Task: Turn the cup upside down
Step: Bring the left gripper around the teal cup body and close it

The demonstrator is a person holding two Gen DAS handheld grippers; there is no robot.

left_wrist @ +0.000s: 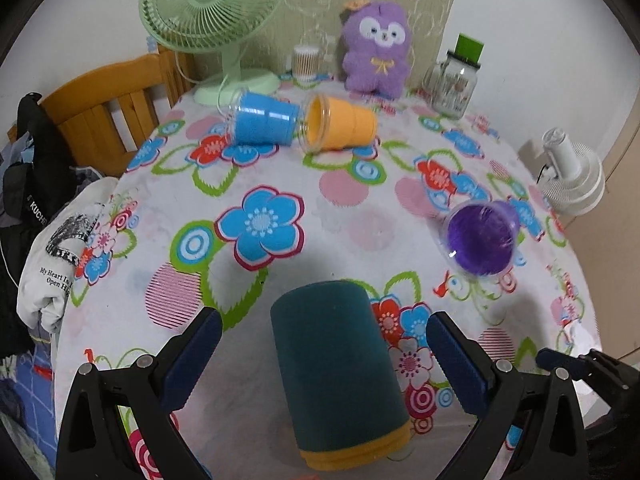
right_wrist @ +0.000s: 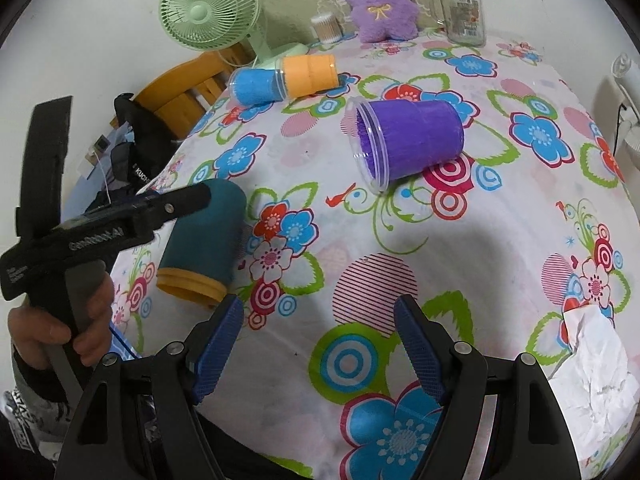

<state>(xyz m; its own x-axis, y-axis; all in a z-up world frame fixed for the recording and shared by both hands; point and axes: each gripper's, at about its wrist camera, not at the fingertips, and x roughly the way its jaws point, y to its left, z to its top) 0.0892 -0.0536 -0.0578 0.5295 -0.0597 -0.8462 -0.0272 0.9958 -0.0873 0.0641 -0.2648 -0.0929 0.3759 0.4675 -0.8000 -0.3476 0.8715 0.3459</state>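
A dark teal cup (left_wrist: 336, 372) with a yellow rim stands upside down on the floral tablecloth, between the fingers of my open left gripper (left_wrist: 324, 352); the jaws stand apart from its sides. It also shows in the right wrist view (right_wrist: 206, 236), with the left gripper (right_wrist: 176, 204) beside it. A purple cup (right_wrist: 408, 140) lies on its side mid-table, mouth toward the left; it also shows in the left wrist view (left_wrist: 482, 240). A blue cup (left_wrist: 264, 120) and an orange cup (left_wrist: 340, 126) lie on their sides further back. My right gripper (right_wrist: 318, 344) is open and empty above the cloth.
A green fan (left_wrist: 212, 12), a purple plush toy (left_wrist: 378, 48), a glass jar (left_wrist: 452, 84) and a cotton-swab tub (left_wrist: 306, 62) stand along the back. A white fan (left_wrist: 572, 172) is at the right, a wooden chair (left_wrist: 104, 116) and clothes at the left. Crumpled paper (right_wrist: 592, 360) lies front right.
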